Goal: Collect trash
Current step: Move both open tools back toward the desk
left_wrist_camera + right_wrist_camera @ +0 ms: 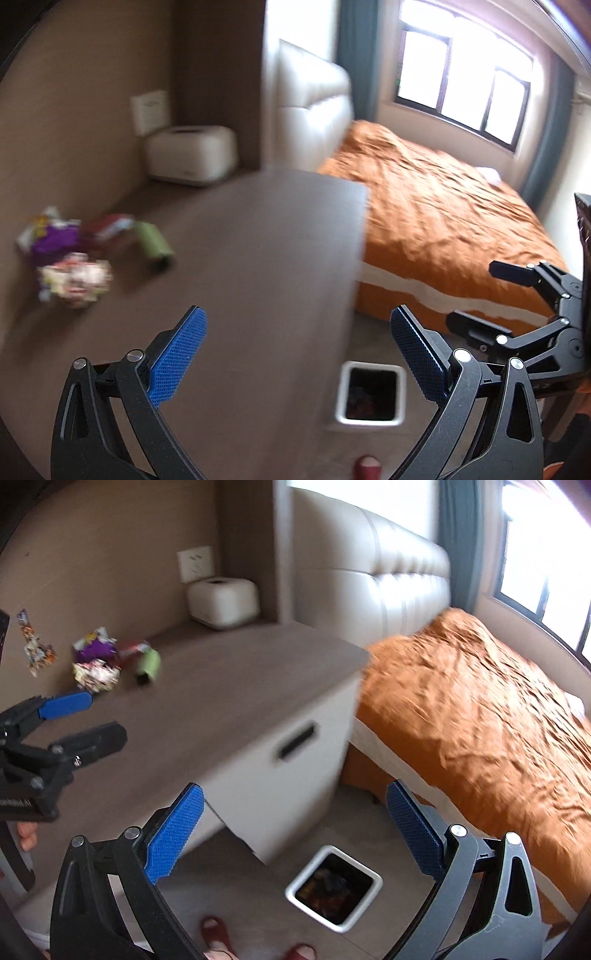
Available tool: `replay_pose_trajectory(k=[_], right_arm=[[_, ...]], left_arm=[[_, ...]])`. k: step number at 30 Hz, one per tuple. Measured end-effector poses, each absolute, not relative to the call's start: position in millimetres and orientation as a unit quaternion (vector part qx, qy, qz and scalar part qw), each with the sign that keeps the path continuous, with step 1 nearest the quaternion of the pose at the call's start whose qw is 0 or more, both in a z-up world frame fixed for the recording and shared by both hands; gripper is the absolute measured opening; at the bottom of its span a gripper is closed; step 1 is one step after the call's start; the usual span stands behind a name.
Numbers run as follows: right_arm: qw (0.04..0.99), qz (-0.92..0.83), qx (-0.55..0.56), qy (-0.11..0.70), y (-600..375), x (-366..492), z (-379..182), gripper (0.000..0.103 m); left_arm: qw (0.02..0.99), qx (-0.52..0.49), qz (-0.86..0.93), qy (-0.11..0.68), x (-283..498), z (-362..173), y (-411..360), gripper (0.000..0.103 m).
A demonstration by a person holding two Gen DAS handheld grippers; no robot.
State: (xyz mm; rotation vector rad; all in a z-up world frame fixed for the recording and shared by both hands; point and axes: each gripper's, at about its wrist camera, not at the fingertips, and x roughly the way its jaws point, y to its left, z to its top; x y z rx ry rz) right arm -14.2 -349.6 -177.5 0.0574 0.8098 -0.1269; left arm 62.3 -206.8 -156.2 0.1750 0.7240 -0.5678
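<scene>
Several pieces of trash lie on the brown bedside table (258,240): a crumpled patterned wrapper (75,282) (96,675), a purple wrapper (51,242) (94,650), a red packet (110,227) and a green tube (153,242) (149,664). A long printed wrapper (35,646) lies further left. A white bin (371,393) (334,884) with trash inside stands on the floor. My left gripper (299,354) (86,720) is open and empty above the table. My right gripper (295,830) (480,295) is open and empty above the bin.
A white box (192,153) stands at the table's back corner under a wall socket (195,563). A bed with an orange cover (443,221) lies right of the table. The person's red slippers (218,934) stand near the bin.
</scene>
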Motion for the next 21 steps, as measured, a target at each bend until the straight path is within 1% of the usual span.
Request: replay_pose_trajectory(k=[6, 12, 21], right_arm=[[0.927, -0.026, 0.014, 0.375, -287, 26, -156, 0.098], [0.934, -0.013, 0.004, 0.357, -237, 55, -143, 0.098], [0.928, 0.014, -0.034, 0.37, -208, 103, -151, 0.098]], left_arm=[[0.916, 0.083, -0.215, 0.327, 89, -135, -135, 0.098], [0.929, 0.081, -0.178, 0.315, 113, -123, -85, 0.098], [0.935, 0.085, -0.122, 0.323, 150, -134, -59, 0.098]])
